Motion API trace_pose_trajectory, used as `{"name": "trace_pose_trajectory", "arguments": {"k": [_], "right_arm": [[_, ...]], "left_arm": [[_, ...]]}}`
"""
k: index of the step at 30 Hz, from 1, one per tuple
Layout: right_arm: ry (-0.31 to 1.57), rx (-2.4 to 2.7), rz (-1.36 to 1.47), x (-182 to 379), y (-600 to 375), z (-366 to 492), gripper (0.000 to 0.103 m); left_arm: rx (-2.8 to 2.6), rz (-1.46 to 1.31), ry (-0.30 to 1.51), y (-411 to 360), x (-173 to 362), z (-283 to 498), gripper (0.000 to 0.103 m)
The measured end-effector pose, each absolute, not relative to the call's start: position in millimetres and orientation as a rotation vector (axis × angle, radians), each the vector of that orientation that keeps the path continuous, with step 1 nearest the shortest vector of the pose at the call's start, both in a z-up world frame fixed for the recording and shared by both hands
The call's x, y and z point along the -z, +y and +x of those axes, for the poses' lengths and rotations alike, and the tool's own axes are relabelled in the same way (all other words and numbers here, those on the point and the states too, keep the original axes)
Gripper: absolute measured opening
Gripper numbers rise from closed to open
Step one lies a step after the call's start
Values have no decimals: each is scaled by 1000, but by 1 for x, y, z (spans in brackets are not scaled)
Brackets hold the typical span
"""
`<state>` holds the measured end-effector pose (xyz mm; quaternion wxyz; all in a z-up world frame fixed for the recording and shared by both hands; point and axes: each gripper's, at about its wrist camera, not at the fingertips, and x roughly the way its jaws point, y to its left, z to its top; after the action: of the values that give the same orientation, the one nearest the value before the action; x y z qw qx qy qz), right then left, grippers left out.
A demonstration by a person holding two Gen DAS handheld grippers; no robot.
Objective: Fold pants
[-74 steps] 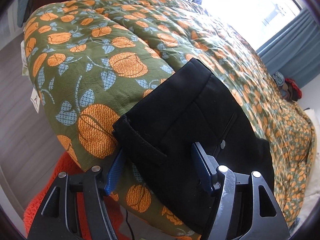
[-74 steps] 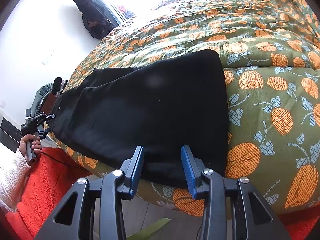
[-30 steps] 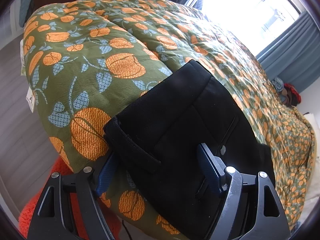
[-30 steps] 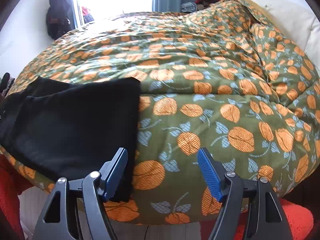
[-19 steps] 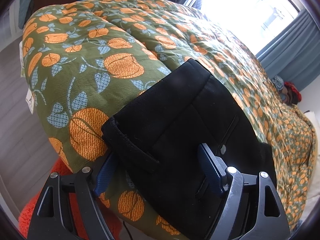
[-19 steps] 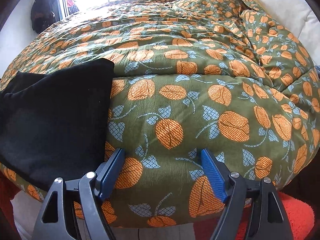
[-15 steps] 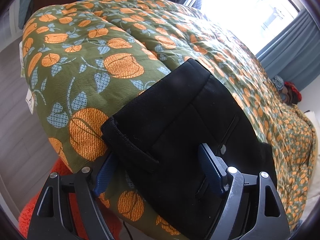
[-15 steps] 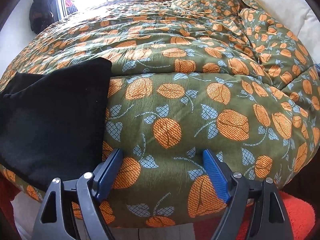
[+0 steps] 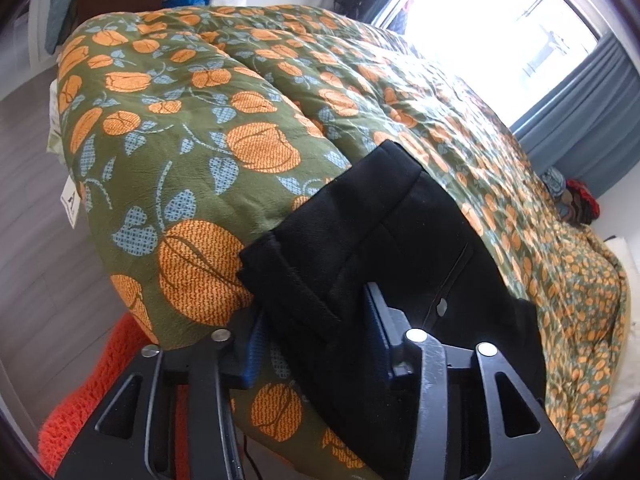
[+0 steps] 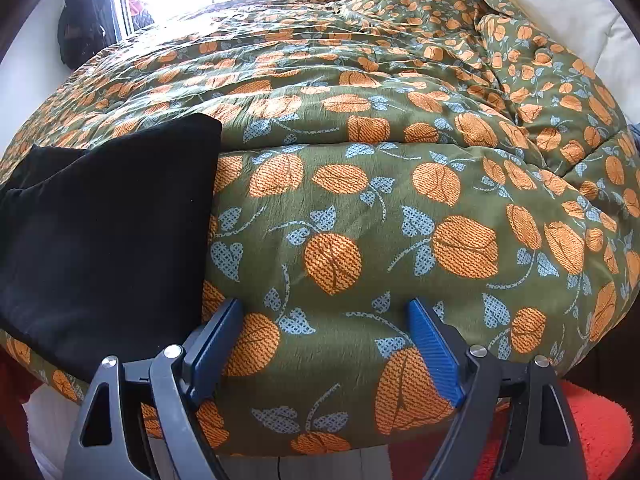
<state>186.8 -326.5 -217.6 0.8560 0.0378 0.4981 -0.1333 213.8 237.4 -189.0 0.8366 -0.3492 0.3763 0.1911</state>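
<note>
- Fingers on my left gripper (image 9: pixel 316 332) have just been closing, and their blue pads now pinch the thick waistband corner of the black pants (image 9: pixel 384 264); I read that as a grasp on the cloth.
- Seen from my left wrist, the pants run from the pads at 6 o'clock up toward 1 o'clock, lying across the green quilt (image 9: pixel 224 120) with its orange flowers and pale blue leaves.
- One small button or rivet (image 9: pixel 441 307) shows on the black cloth, just right of the right-hand pad.
- On my right gripper (image 10: pixel 326 336) the fingers stand wide apart and have just been opening a little more; only quilt (image 10: pixel 400 208) lies between them, so that side is released.
- From my right wrist, the pants (image 10: pixel 104 232) sit at 9 o'clock, folded flat, their near edge draping over the rim of the bed; the left pad is just beside their right edge, and I cannot tell whether it touches.
- At 8 o'clock in the left view an orange fuzzy rug (image 9: pixel 92 384) lies on the floor below the quilt; the right view shows it (image 10: pixel 592 432) at 4 o'clock.
- Bright window (image 9: pixel 500 24) with a blue curtain (image 9: pixel 592 112) sits at 1 o'clock in the left view.
</note>
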Motion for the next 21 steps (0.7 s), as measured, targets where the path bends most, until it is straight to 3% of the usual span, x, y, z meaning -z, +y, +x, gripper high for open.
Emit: {"name": "trace_pose_trajectory", "arguments": {"k": [6, 15, 21], "right_arm": [[1049, 283, 86, 218, -327, 188, 85], [1048, 276, 97, 218, -328, 188, 86], [1047, 275, 98, 218, -328, 188, 86]], "left_arm": [[-319, -671, 744, 222, 152, 205, 19], [-39, -380, 663, 117, 48, 206, 17], [236, -108, 711, -15, 31, 214, 17]]}}
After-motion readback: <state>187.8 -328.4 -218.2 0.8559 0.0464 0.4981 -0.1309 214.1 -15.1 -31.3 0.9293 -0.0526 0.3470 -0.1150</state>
